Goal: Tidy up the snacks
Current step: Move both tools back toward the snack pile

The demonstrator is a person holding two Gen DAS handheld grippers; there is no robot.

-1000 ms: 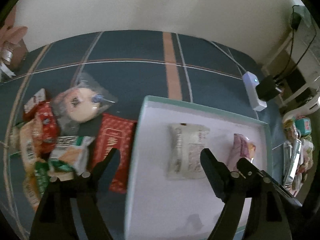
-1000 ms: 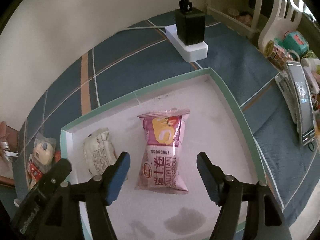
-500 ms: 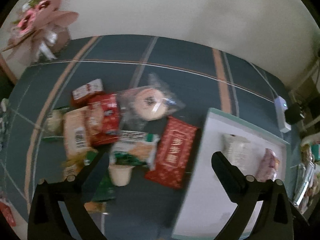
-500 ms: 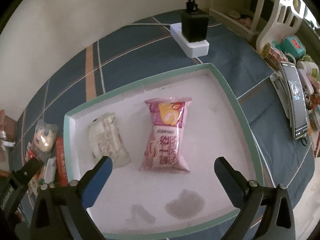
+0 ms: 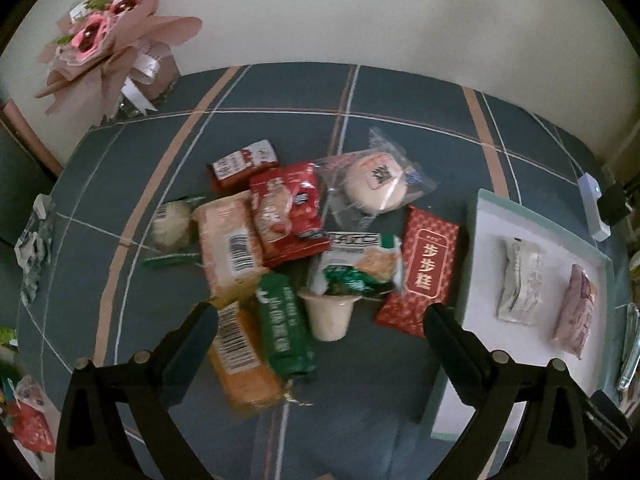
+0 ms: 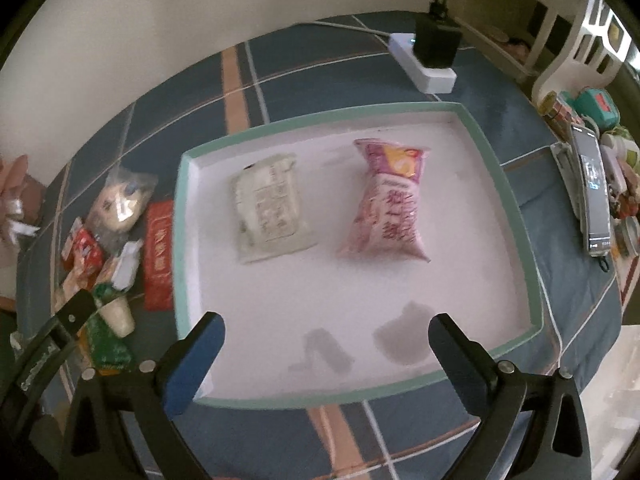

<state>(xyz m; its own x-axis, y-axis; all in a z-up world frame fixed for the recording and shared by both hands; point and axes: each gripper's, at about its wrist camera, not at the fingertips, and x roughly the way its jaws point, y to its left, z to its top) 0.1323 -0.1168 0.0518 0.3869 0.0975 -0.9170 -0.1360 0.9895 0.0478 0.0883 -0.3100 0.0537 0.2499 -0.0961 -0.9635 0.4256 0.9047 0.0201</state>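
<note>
A heap of several snack packs lies on the blue checked cloth: a red pack (image 5: pixel 286 216), a bun in clear wrap (image 5: pixel 374 184), a long red cake pack (image 5: pixel 426 266), a green pack (image 5: pixel 286 326), an orange pack (image 5: pixel 244 364) and a small white cup (image 5: pixel 330 316). My left gripper (image 5: pixel 320 328) hovers open above the heap, holding nothing. A white tray with a teal rim (image 6: pixel 182 216) holds a pale pack (image 6: pixel 270 206) and a pink pack (image 6: pixel 390 200). My right gripper (image 6: pixel 326 330) stands open over the tray's near part, empty.
A pink paper bouquet (image 5: pixel 108 40) stands at the back left by the wall. A white power strip (image 6: pixel 424 64) with a black plug lies behind the tray. A phone (image 6: pixel 594 188) and small items crowd the right edge. Crumpled wrappers (image 5: pixel 34 248) lie at the left.
Both grippers opened wide. The left one swung left from the tray to above the snack heap. The right one pulled back from the pink pack, so the whole tray shows.
</note>
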